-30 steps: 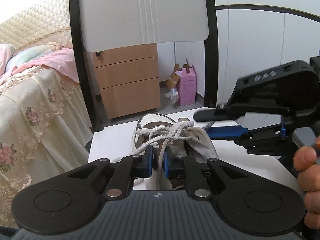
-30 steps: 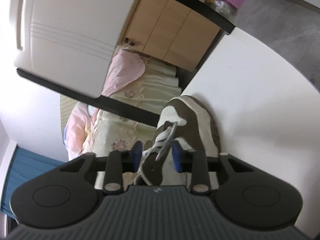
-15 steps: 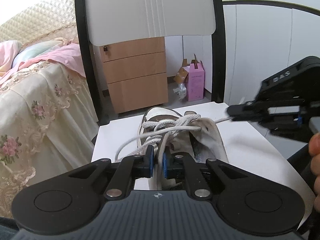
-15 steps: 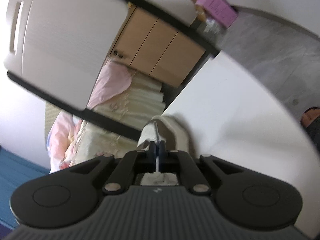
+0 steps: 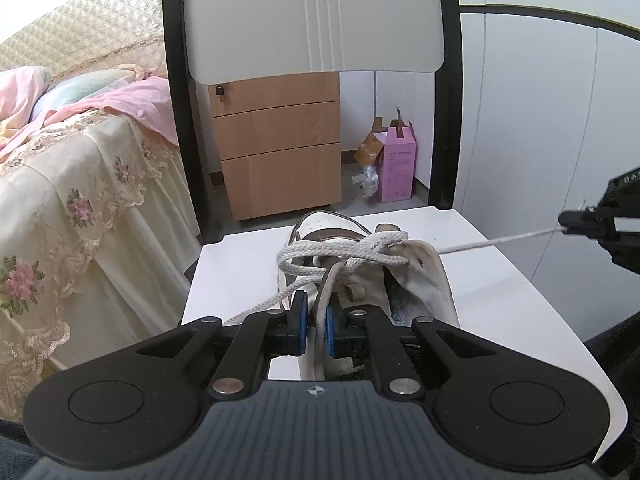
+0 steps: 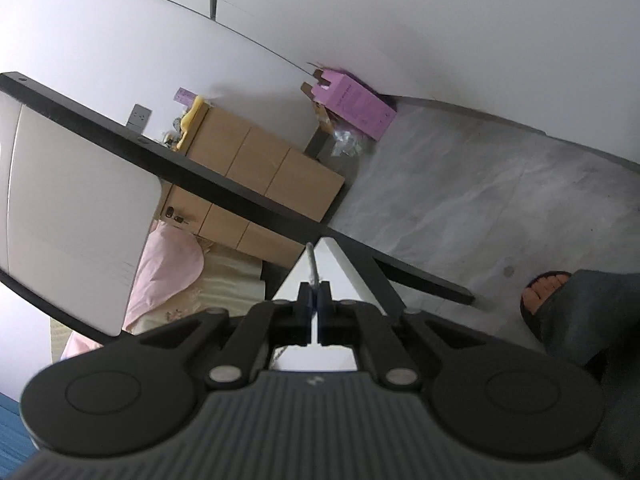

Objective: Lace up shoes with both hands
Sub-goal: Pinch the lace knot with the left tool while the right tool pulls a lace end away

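Observation:
A white and brown shoe [image 5: 424, 280] lies on the white chair seat [image 5: 500, 300], toe pointing away, its white laces crossed in a loose knot [image 5: 376, 244]. My left gripper [image 5: 317, 322] is at the shoe's opening, shut on a flat white strip that looks like the tongue [image 5: 326, 292]. One lace end [image 5: 480, 245] runs taut from the knot to the right. My right gripper [image 5: 566, 226] is shut on it there, off the seat's right side. In the right wrist view the right gripper [image 6: 318, 300] pinches the lace tip [image 6: 311, 264], and the shoe is out of sight.
The chair's white backrest [image 5: 316, 20] and black frame [image 5: 180, 120] stand behind the shoe. A bed with a floral cover [image 5: 80, 200] is at the left. Beyond are a wooden drawer unit [image 5: 280, 160] and a pink box [image 5: 398, 168]. A sandalled foot [image 6: 544, 292] rests on the grey floor.
The right gripper shut on the lace end beside the shoe and drew it out to the right until it ran taut. The left gripper kept its hold and place.

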